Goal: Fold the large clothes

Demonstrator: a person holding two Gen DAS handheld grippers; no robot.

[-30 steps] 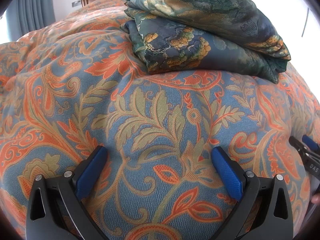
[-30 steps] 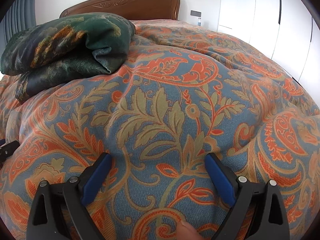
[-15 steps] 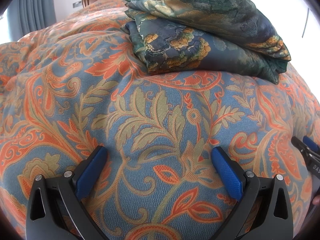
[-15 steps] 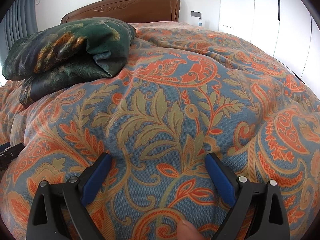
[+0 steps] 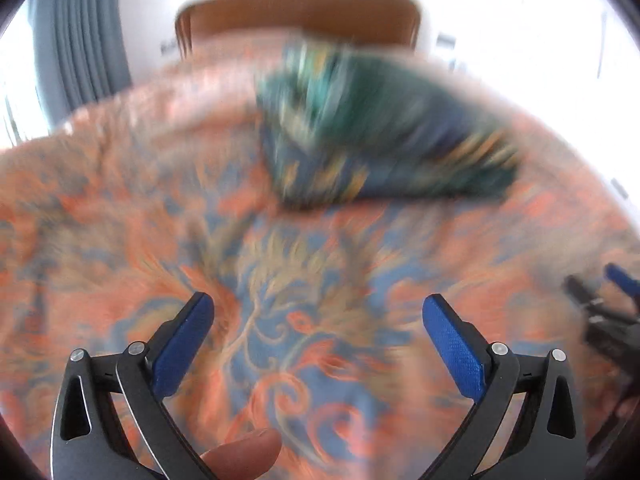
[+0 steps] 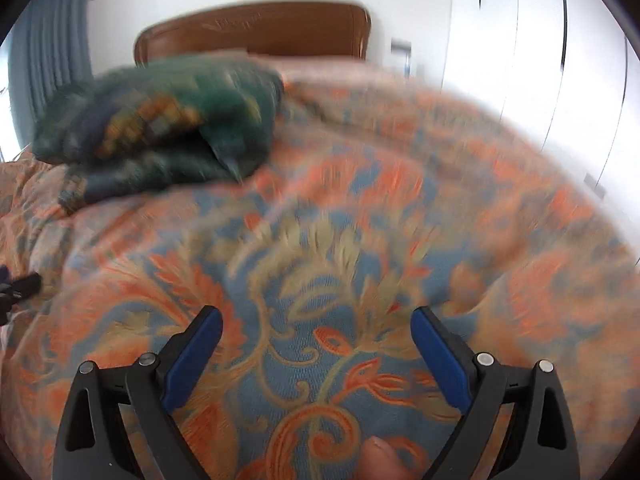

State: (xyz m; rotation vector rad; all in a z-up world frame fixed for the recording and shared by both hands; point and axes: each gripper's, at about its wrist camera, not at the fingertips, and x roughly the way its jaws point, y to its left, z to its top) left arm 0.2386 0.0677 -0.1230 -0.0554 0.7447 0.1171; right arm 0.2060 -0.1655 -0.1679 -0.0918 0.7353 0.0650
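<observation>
A folded dark green and blue patterned cloth [image 5: 380, 148] lies on the bed, ahead of my left gripper [image 5: 318, 308] and slightly to the right. In the right wrist view the same folded cloth [image 6: 160, 132] sits far to the left. Both views are blurred by motion. My left gripper is open with nothing between its blue pads, hovering over the orange and blue bedspread [image 5: 120, 220]. My right gripper [image 6: 316, 322] is open too, empty, above the bedspread [image 6: 440, 208]. The right gripper's tip [image 5: 608, 304] shows at the left view's right edge.
A wooden headboard [image 6: 256, 32] stands at the far end of the bed. Grey curtains [image 5: 84, 48] hang at the left, white wardrobe doors [image 6: 540, 60] at the right. A fingertip [image 5: 244, 456] shows at the bottom of each view.
Both grippers have lifted and pulled back from the bedspread, so the folded cloth looks farther away and more of the room shows. Both stay open.
</observation>
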